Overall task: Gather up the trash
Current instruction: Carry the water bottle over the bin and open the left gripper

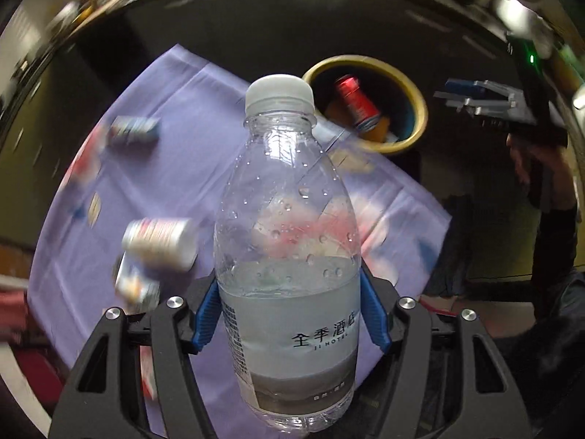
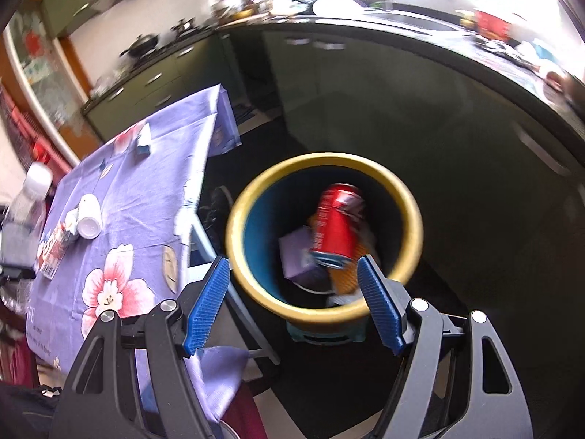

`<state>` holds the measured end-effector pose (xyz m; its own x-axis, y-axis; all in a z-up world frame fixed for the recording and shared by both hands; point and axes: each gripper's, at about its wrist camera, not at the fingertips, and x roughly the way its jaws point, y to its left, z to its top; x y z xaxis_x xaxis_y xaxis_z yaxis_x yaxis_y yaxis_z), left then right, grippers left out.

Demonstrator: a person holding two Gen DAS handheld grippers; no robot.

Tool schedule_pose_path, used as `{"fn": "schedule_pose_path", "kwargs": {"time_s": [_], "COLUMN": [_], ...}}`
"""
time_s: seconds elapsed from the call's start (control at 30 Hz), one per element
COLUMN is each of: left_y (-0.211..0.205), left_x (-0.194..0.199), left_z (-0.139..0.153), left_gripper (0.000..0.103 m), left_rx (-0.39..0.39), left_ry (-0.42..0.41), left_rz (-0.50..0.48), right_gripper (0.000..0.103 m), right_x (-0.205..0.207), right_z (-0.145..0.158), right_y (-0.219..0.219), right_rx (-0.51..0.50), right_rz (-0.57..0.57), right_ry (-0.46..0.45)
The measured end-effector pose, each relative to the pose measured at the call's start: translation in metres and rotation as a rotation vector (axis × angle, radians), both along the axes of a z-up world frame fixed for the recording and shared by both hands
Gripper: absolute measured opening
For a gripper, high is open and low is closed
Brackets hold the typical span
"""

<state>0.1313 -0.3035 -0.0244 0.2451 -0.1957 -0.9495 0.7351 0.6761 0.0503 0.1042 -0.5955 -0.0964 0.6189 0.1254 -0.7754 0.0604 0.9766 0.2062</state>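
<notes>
My left gripper (image 1: 289,314) is shut on a clear water bottle (image 1: 289,241) with a white cap, held upright above the purple floral tablecloth (image 1: 182,168). The bottle also shows at the far left of the right wrist view (image 2: 31,197). My right gripper (image 2: 294,300) is open and empty above the yellow-rimmed trash bin (image 2: 413,219). A red can (image 2: 338,225) is in the bin's mouth, over a purple box (image 2: 296,256) and orange items. The bin (image 1: 416,106) and the right gripper (image 1: 471,97) also show in the left wrist view.
On the cloth lie white cups (image 2: 87,216), a printed packet (image 2: 53,252) and a small blue-white carton (image 2: 144,142). Dark green kitchen cabinets (image 2: 329,84) with a cluttered counter stand behind. The bin stands on the dark floor beside the table's corner.
</notes>
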Motion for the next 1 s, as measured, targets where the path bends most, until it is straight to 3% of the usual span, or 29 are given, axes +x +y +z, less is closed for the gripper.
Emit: {"fn": "schedule_pose_path", "kwargs": {"time_s": [0.2, 0.33, 0.47, 0.7, 0.77, 0.93, 1.0], "left_y": [-0.111, -0.167, -0.197, -0.213, -0.21, -0.183, -0.16], "left_x": [0.037, 0.067, 0.098, 0.118, 0.117, 0.108, 0.097], "left_z": [-0.015, -0.041, -0.069, -0.105, -0.107, -0.087, -0.068], "left_gripper": [0.062, 0.062, 0.062, 0.064, 0.068, 0.069, 0.069], "left_rx": [-0.091, -0.125, -0.153, -0.208, -0.214, -0.29, -0.356], "left_ry": [0.006, 0.081, 0.114, 0.124, 0.105, 0.095, 0.072], "left_rz": [-0.129, -0.116, -0.05, 0.058, 0.069, 0.064, 0.062], "right_gripper": [0.072, 0.072, 0.072, 0.072, 0.072, 0.073, 0.074], "right_x": [-0.045, -0.066, -0.076, -0.071, -0.069, -0.07, -0.069], "right_z": [-0.002, -0.014, -0.032, -0.044, -0.042, -0.042, -0.044], "right_y": [-0.033, -0.05, -0.063, -0.065, -0.061, -0.053, -0.05], "right_rx": [0.026, 0.054, 0.09, 0.116, 0.116, 0.121, 0.125], "right_rz": [-0.1, -0.16, -0.204, -0.2, -0.186, -0.166, -0.162], "right_ry": [-0.003, 0.02, 0.055, 0.078, 0.073, 0.07, 0.071]}}
